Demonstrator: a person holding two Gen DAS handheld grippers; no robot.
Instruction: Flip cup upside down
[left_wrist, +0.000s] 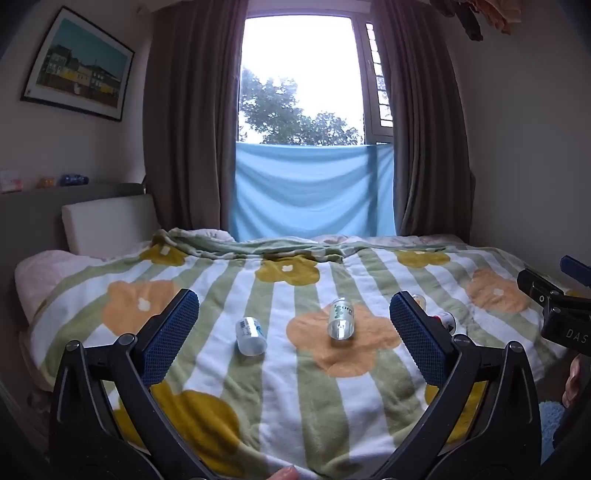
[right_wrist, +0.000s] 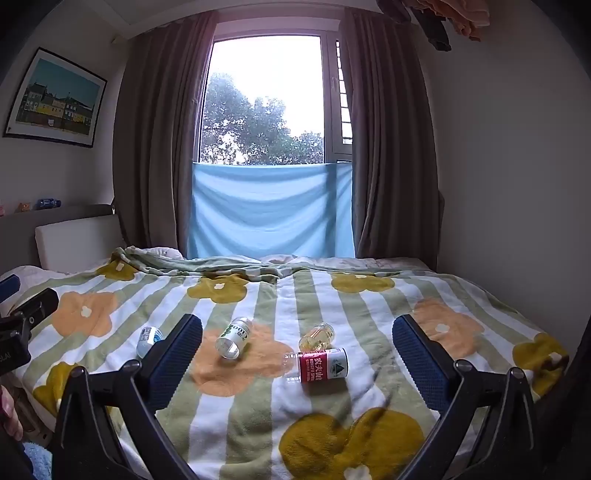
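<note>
1. Nearest, the left gripper (left_wrist: 293, 325) and the right gripper (right_wrist: 297, 349) both hover over the bed with jaws spread wide, holding nothing.
2. Under them lies a fleece blanket (right_wrist: 258, 406), striped green and white with orange and mustard flowers.
3. Four small clear cups lie on their sides on the blanket, apart from each other: a blue cup (left_wrist: 251, 334) at left, a green cup (left_wrist: 341, 322) on an orange flower, a red cup (right_wrist: 322, 364), and a yellowish cup (right_wrist: 317, 336) just behind it; their mouths are hard to make out.
4. Further off, a rumpled quilt (right_wrist: 332, 263) and a white headboard (left_wrist: 107, 223).
5. Farthest, a blue cloth (left_wrist: 314, 190) hangs across the window between grey curtains (left_wrist: 190, 122); a picture (left_wrist: 79, 66) hangs at left.
</note>
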